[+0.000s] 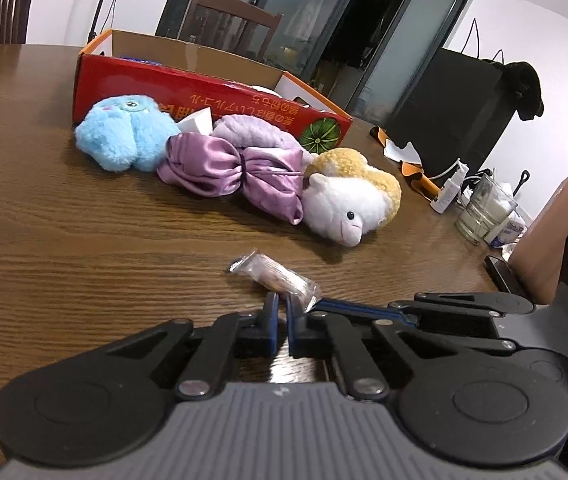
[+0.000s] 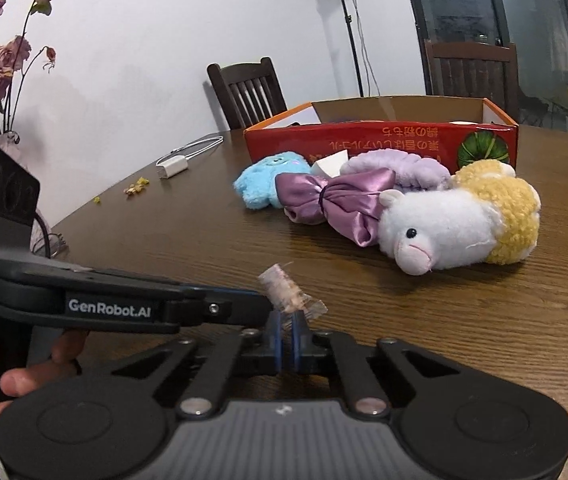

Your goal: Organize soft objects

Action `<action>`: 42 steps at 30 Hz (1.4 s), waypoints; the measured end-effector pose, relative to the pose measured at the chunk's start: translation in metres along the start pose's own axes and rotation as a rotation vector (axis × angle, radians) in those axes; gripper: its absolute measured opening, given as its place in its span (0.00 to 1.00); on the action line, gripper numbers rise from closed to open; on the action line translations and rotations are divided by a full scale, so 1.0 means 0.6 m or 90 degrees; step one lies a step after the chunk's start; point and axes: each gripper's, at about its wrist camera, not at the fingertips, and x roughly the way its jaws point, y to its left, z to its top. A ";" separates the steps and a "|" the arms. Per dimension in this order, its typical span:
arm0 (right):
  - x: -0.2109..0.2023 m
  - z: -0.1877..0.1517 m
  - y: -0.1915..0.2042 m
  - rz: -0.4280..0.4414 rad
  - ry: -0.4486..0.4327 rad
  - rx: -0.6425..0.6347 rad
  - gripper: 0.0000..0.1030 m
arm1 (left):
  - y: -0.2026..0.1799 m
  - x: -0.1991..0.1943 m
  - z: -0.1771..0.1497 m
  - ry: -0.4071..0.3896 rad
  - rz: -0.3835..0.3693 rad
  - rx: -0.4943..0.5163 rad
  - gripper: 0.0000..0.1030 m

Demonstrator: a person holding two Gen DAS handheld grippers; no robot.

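Left tongs (image 1: 280, 310): closed, pads nearly together, on the near side of the red box (image 1: 204, 92), well short of it.
Right tongs (image 2: 288, 322): closed too; you cannot tell whether either pair has pinched film.
Clear-wrapped packet (image 1: 274, 278): at both tips, nearest you; it is light, crinkly and slippery, so hold it by a crimped end.
Sheep plush (image 1: 348, 200): on its side on the table (image 1: 84, 260), in front of the box's right end. It looks light and squashy; pinch the woolly yellow body, not the snout.
Satin bow (image 1: 236, 168): touching the sheep, before the box's middle. It is limp and slick, so take it at the tied centre.
Lilac plush band (image 1: 252, 130): behind the bow, against the box wall.
Blue plush (image 1: 124, 132): at the box's left end; it is fluffy and will need a deep bite.
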 end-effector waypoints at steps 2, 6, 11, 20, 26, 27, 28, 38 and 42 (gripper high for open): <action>0.002 0.004 0.001 0.006 0.006 -0.011 0.01 | -0.001 0.001 0.004 -0.003 -0.002 -0.001 0.03; -0.004 0.016 0.007 0.018 -0.009 -0.029 0.01 | -0.003 -0.005 0.023 -0.018 -0.008 0.003 0.03; -0.017 0.056 0.007 0.018 -0.041 -0.054 0.00 | -0.009 -0.021 0.067 -0.061 -0.014 0.022 0.02; -0.018 0.124 -0.015 0.001 -0.083 -0.083 0.00 | 0.005 -0.031 0.132 -0.114 -0.013 0.018 0.02; -0.011 0.149 -0.030 -0.006 -0.098 -0.091 0.00 | 0.038 -0.007 0.145 -0.098 0.002 -0.018 0.06; -0.009 0.150 -0.033 -0.008 -0.098 -0.091 0.00 | 0.045 -0.002 0.145 -0.090 0.004 -0.027 0.06; -0.008 0.150 -0.036 -0.012 -0.098 -0.090 0.00 | 0.050 0.001 0.144 -0.086 0.008 -0.033 0.07; 0.012 0.091 -0.035 0.070 -0.013 -0.078 0.33 | 0.068 0.003 0.094 -0.030 -0.004 -0.034 0.40; 0.029 0.067 -0.022 0.062 0.012 -0.092 0.33 | 0.060 0.012 0.075 -0.004 -0.007 -0.024 0.40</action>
